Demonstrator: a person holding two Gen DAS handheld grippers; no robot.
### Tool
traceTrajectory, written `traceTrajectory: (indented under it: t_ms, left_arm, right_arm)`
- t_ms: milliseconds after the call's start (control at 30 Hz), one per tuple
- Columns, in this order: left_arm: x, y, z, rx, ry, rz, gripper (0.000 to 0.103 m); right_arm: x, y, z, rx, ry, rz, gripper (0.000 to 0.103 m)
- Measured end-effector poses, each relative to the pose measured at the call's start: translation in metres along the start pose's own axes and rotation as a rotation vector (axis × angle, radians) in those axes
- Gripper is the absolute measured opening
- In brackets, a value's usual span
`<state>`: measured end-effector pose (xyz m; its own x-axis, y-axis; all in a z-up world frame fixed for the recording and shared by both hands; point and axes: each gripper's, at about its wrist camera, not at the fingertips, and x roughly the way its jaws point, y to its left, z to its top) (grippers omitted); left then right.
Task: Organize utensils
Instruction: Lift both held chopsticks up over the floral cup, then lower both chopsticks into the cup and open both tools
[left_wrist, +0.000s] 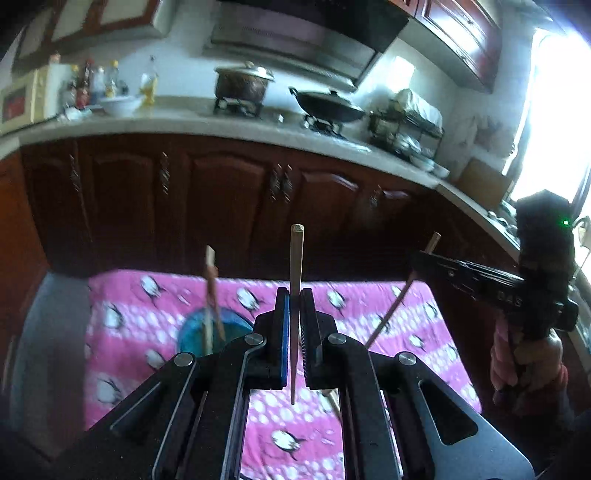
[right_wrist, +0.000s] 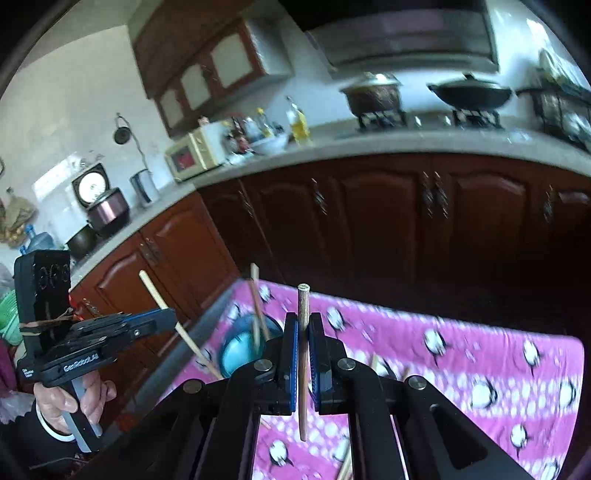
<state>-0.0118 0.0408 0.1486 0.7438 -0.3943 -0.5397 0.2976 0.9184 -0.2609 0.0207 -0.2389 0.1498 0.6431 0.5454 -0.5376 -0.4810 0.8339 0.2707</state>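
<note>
My left gripper (left_wrist: 294, 295) is shut on a wooden chopstick (left_wrist: 295, 258) that stands upright between its pads, above the pink penguin cloth (left_wrist: 147, 317). My right gripper (right_wrist: 303, 321) is shut on another wooden chopstick (right_wrist: 303, 354), also upright. A blue cup (left_wrist: 195, 332) on the cloth holds chopsticks (left_wrist: 211, 288); it also shows in the right wrist view (right_wrist: 240, 350). The right gripper with its chopstick (left_wrist: 391, 314) shows at the right of the left wrist view. The left gripper (right_wrist: 162, 319) shows at the left of the right wrist view.
More chopsticks lie on the cloth near me (right_wrist: 345, 465). Dark wooden cabinets (left_wrist: 221, 203) stand behind the table. The counter (left_wrist: 184, 122) carries a pot (left_wrist: 242, 83), a wok (left_wrist: 328, 105), bottles and a dish rack (left_wrist: 406, 125).
</note>
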Motion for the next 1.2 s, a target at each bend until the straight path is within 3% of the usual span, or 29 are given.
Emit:
traceTrajectory:
  t_ms: [467,633,933,1200]
  left_arm:
    - [-0.007,0.043,0.027,0.012,-0.095,0.192,0.004]
    - [0.011,0.058,0.020,0.007,-0.082,0.239,0.004]
    - [0.052,0.073,-0.013,-0.023,-0.003,0.269,0.004]
    - [0.077,0.081,-0.034,-0.062,0.050,0.276,0.004]
  right_arm:
    - [0.024,0.045,0.055,-0.029,-0.061,0.087,0.005]
    - [0.048,0.062,0.064,-0.080,-0.085,0.041,0.005]
    - [0.124,0.059,0.045,-0.110,0.018,-0.035,0.005]
    - [0.174,0.029,0.015,-0.031,0.155,-0.013,0.005]
